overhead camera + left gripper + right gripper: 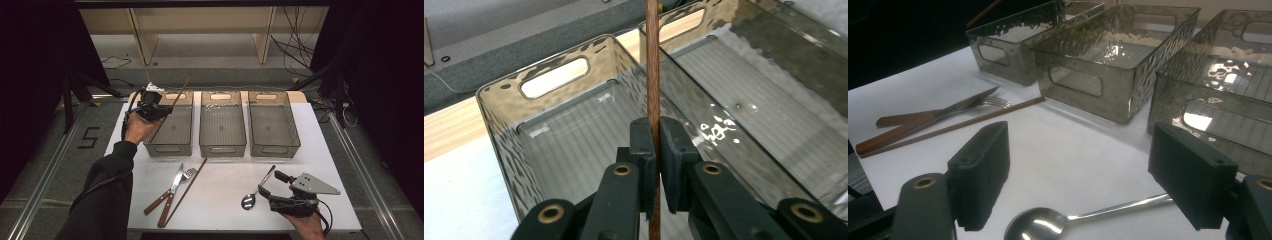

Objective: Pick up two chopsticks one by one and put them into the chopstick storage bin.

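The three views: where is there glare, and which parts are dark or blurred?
High view: surroundings black, white table evenly lit. Left gripper view: glare specks on the middle bin, chopstick sharp. Right gripper view: bright reflections in the bins, right gripper pads soft, spoon shiny.

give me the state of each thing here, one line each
left gripper: shut on a chopstick, over the left bin
chopstick: clamped, upright
left bin: empty
middle bin: empty
right bin: empty
right gripper: open, astride the spoon
spoon: flat on the table, not gripped
second chopstick: lying on the table
knife: lying beside the fork
fork: lying on the table
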The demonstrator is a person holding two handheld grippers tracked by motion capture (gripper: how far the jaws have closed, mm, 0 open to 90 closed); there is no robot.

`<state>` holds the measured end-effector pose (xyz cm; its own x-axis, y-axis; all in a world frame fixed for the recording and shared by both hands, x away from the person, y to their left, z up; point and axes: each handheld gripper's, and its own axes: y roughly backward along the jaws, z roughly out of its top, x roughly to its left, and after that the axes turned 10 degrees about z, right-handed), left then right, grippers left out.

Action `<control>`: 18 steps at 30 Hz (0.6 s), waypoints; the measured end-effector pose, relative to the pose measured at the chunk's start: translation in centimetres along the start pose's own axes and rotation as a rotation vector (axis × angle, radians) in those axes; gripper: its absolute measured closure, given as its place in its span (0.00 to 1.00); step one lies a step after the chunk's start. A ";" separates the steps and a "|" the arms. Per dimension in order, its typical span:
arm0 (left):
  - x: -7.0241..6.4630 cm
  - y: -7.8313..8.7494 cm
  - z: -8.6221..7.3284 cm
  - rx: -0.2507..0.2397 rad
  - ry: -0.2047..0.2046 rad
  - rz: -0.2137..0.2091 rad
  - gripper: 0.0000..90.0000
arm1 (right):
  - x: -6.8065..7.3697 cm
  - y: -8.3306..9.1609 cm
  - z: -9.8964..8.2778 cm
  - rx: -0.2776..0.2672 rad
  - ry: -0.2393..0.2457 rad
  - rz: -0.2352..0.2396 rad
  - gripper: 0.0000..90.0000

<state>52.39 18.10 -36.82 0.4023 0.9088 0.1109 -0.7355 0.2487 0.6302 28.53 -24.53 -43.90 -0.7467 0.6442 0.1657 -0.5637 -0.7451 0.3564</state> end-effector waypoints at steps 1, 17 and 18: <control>0.2 -0.2 0.0 -0.001 0.009 0.002 0.94 | 0.0 0.0 0.0 -0.001 -0.001 0.000 0.28; 0.8 -2.0 -0.9 0.020 0.019 0.044 0.93 | 0.0 0.0 0.0 -0.001 -0.003 0.004 0.28; 0.8 -2.1 -1.1 0.022 0.020 0.047 0.93 | 0.0 0.0 0.0 -0.001 -0.002 0.004 0.28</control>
<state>53.72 18.68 -38.90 0.3568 0.9257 0.1257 -0.7408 0.1984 0.6417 28.53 -24.52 -43.93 -0.7481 0.6417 0.1689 -0.5612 -0.7476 0.3551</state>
